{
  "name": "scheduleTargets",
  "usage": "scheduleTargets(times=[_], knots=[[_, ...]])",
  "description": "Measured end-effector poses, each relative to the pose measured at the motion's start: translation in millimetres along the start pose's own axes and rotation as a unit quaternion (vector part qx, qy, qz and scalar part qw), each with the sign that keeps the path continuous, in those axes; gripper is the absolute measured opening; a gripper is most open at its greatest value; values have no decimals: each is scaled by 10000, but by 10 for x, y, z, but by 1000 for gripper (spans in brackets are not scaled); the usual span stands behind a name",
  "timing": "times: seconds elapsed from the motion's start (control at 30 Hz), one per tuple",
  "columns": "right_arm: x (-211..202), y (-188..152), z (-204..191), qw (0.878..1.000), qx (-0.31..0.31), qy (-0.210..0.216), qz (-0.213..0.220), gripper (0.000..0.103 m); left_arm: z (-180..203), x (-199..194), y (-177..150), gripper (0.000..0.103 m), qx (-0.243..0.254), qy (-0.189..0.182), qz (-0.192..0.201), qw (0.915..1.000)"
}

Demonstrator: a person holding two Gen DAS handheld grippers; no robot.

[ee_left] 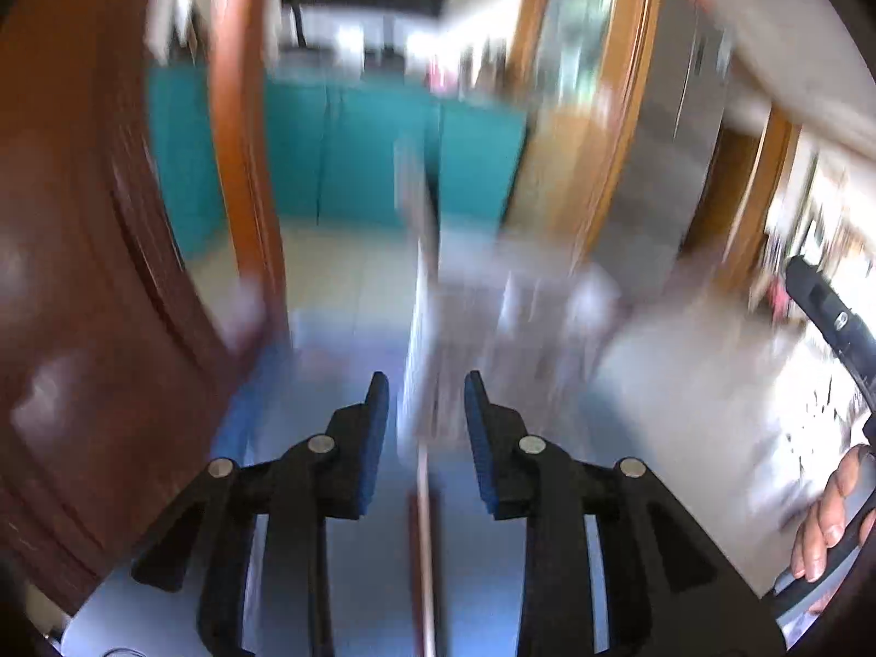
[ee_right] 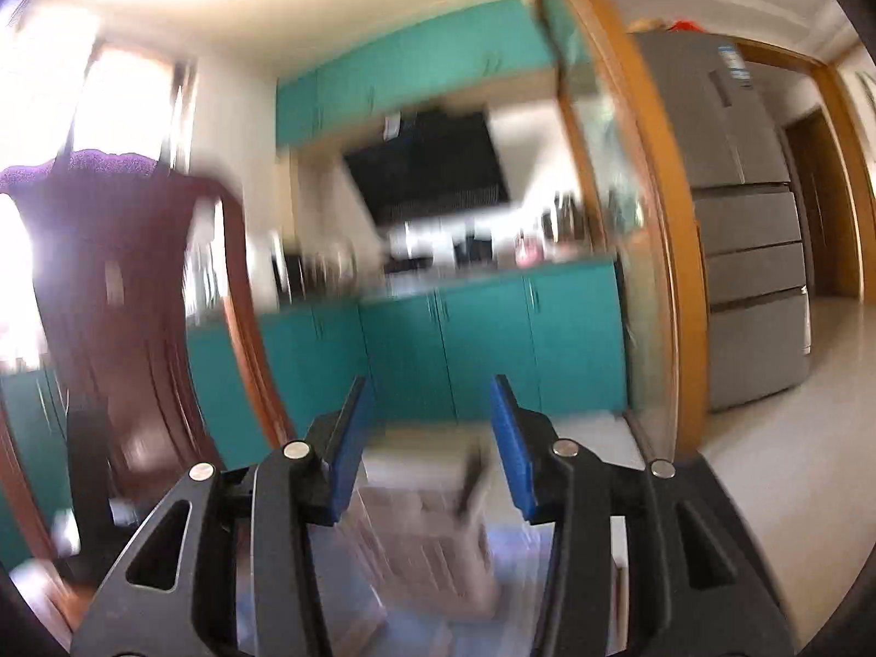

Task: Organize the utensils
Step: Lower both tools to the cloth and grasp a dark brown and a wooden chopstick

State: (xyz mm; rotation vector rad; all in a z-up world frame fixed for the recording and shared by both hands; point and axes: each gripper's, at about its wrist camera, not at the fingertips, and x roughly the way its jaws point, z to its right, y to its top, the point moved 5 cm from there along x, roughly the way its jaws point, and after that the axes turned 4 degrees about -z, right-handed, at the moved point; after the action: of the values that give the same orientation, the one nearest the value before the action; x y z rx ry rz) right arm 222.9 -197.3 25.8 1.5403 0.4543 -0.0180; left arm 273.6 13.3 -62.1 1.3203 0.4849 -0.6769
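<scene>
Both views are blurred by motion. My left gripper (ee_left: 426, 399) is open, its blue-padded jaws apart, with nothing gripped. A long thin utensil (ee_left: 422, 328), blurred, with a brownish handle, lies on the table in line with the gap between them. My right gripper (ee_right: 432, 405) is open and empty, held above a pale slatted utensil basket (ee_right: 432, 525) that stands on the table below it. A dark handle (ee_right: 472, 479) sticks up in the basket. In the left wrist view the other gripper's black body (ee_left: 832, 312) and a hand (ee_left: 826, 520) show at the right edge.
A dark red wooden chair back (ee_left: 82, 274) stands at the left, also in the right wrist view (ee_right: 115, 284). Teal kitchen cabinets (ee_right: 465, 339), a wooden door frame (ee_right: 657, 208) and a grey fridge (ee_right: 744, 230) lie beyond. The table top (ee_left: 356, 575) is bluish and glossy.
</scene>
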Motion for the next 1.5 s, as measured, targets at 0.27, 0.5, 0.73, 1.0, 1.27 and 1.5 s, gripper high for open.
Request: scheduleTargets(times=[0.27, 0.5, 0.73, 1.0, 1.27, 1.5], knots=[[850, -826, 210, 9672, 695, -285, -2428, 44, 116, 899, -655, 29, 424, 201, -1862, 9814], [919, -1017, 226, 9578, 691, -287, -2774, 44, 95, 850, -647, 19, 178, 225, -1844, 9824], [1027, -1262, 261, 9393, 867, -217, -3312, 44, 157, 568, -790, 19, -149, -203, -1777, 9838], [1084, -1440, 136, 9305, 655, -193, -3598, 44, 21, 336, -678, 20, -145, -45, -1438, 9895], [1243, -1572, -69, 9261, 364, -154, -3753, 44, -155, 555, -889, 20, -142, 344, -1804, 9829], [1472, -1615, -232, 9259, 101, -291, -3765, 44, -111, 729, -853, 22, 66, 523, -1771, 9828]])
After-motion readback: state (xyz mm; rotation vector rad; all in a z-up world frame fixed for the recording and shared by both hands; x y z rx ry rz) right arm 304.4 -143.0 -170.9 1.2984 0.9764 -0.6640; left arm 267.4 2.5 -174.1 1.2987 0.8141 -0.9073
